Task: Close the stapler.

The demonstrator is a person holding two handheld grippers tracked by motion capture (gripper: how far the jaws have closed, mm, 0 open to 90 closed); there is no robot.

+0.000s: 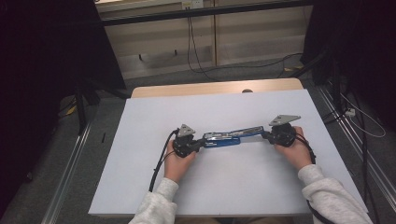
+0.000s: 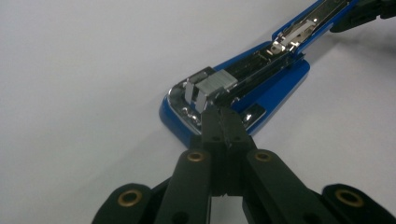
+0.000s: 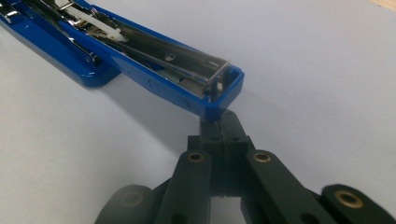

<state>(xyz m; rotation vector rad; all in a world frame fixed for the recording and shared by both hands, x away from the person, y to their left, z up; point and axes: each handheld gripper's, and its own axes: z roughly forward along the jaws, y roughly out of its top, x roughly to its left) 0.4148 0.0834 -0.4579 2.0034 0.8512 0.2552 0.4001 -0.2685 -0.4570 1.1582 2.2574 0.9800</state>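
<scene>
A blue stapler (image 1: 231,136) lies swung open and flat on the white table top (image 1: 224,186), stretched between my two grippers. My left gripper (image 1: 203,143) is shut, its tips against the base end of the stapler (image 2: 275,88), right below a short grey strip of staples (image 2: 215,86) that sits in the metal channel. The left gripper's (image 2: 223,116) jaws meet with no gap. My right gripper (image 1: 267,135) is also shut. Its tips (image 3: 224,122) touch the outer end of the stapler's blue arm (image 3: 154,60), which is slightly raised off the table. Nothing sits between either pair of jaws.
A person's hands and grey sleeves (image 1: 327,191) come in from the bottom edge. A wooden table strip (image 1: 210,87) runs behind the white top. Black cables (image 1: 196,51) lie on the floor beyond, and dark curtains stand at both sides.
</scene>
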